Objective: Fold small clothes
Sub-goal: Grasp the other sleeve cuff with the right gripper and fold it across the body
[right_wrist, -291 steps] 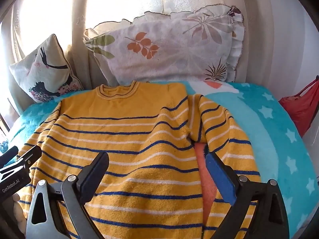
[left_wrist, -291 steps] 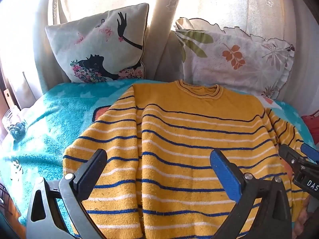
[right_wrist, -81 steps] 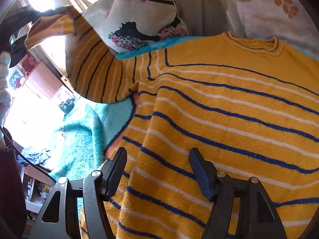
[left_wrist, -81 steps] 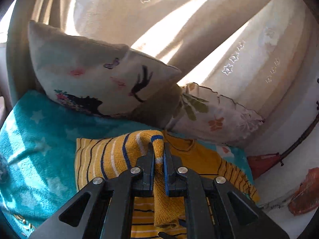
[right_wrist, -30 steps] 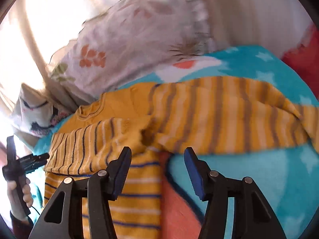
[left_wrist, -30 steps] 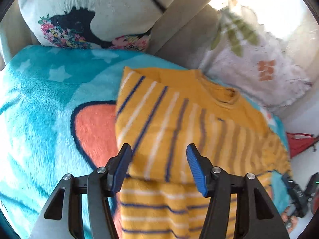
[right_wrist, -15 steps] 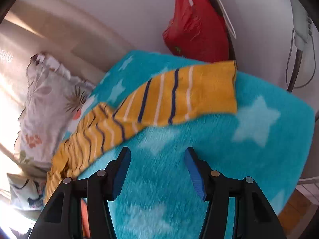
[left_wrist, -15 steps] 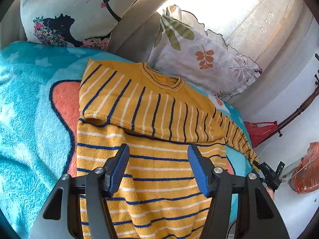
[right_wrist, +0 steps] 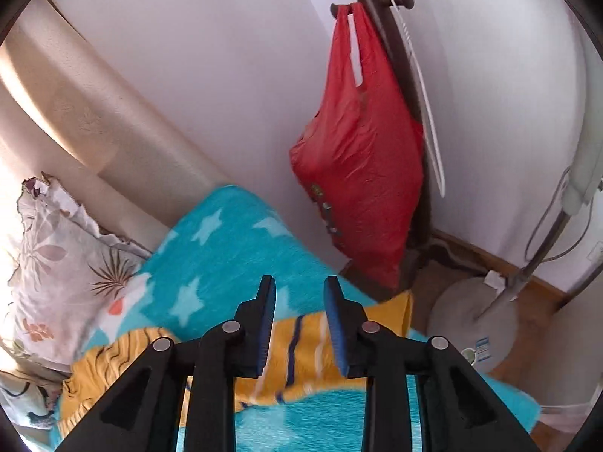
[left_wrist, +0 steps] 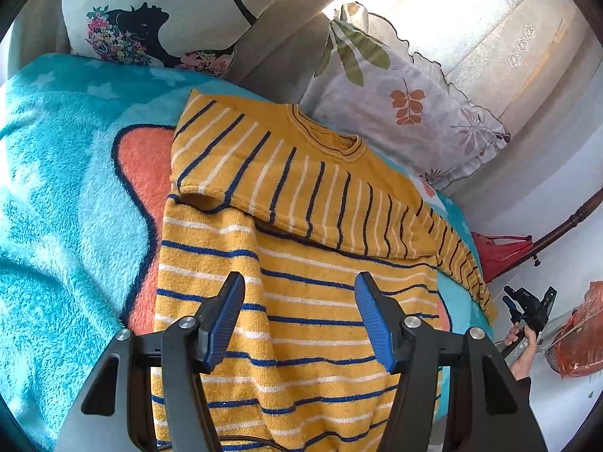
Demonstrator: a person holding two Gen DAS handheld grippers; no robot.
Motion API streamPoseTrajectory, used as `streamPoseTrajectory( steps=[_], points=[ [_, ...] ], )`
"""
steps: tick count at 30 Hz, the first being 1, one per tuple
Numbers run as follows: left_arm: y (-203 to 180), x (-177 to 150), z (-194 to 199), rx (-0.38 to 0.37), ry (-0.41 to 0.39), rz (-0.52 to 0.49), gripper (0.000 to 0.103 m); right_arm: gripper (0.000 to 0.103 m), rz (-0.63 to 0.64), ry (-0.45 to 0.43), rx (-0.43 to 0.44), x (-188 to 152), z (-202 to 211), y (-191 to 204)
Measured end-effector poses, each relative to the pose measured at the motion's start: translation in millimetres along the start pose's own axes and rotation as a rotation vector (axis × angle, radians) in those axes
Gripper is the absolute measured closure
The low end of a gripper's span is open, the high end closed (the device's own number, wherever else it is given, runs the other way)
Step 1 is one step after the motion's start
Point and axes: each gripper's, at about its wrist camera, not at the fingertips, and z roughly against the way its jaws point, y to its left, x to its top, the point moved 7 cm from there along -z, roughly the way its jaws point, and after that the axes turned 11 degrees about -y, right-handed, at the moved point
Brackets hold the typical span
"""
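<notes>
A yellow sweater with blue and white stripes [left_wrist: 301,293] lies flat on a turquoise star blanket [left_wrist: 56,226]. Its left sleeve [left_wrist: 264,177] is folded across the chest. Its right sleeve [left_wrist: 456,260] stretches out to the right. My left gripper [left_wrist: 299,312] is open and empty above the sweater's body. My right gripper [right_wrist: 299,324] is partly open, its blue pads on either side of the right sleeve's cuff end [right_wrist: 301,335], not closed on it. The right gripper also shows at the far right of the left wrist view [left_wrist: 527,305].
Two printed pillows [left_wrist: 158,11] [left_wrist: 407,105] lean against the curtain at the back. A red bag [right_wrist: 358,162] hangs from a dark wooden post by the bed's right edge. A fan base [right_wrist: 475,320] stands on the floor.
The right gripper has moved down over the right sleeve's cuff and its jaws have narrowed. The left gripper has drawn closer to the sweater, staying open.
</notes>
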Motion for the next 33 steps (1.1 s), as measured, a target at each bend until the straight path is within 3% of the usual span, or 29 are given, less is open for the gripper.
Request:
streamPoseTrajectory(
  steps=[3,5,9,13,14,15,16,24,27,29,33],
  points=[
    [-3,0,-3,-0.001,0.005,-0.009,0.043,0.071,0.007,0.063,0.056,-20,12,4],
    [-6,-1,-6,-0.007,0.016,-0.01,0.043,0.06,-0.003,0.144,0.109,-44,20,4],
    [-12,-6,-13,-0.024,0.041,-0.014,0.043,0.054,-0.08,0.251,0.126,-79,13,-1],
    [-16,-10,-11,-0.024,0.043,-0.031,0.043,0.054,-0.164,0.213,0.103,-74,-7,-7],
    [-15,-10,-10,-0.022,0.041,-0.027,0.043,0.059,-0.167,0.2,0.083,-72,-11,-8],
    [-15,-11,-10,-0.022,0.043,-0.024,0.043,0.07,-0.162,0.183,0.052,-66,-18,-10],
    [-14,-11,-9,-0.016,0.043,-0.02,0.043,0.096,-0.143,0.181,0.028,-63,-24,-11],
    [-10,-12,-12,0.004,0.051,-0.021,0.043,0.098,-0.001,0.094,0.018,2,-40,32],
    [-15,-14,-13,-0.006,0.053,-0.024,0.043,0.096,0.104,0.081,-0.03,24,-70,49],
    [-17,-15,-10,-0.005,0.048,-0.032,0.043,0.082,0.121,0.104,-0.082,26,-83,47],
    [-9,-12,-9,0.0,0.04,-0.017,0.043,0.061,-0.004,0.119,0.005,15,-63,29]
  ],
)
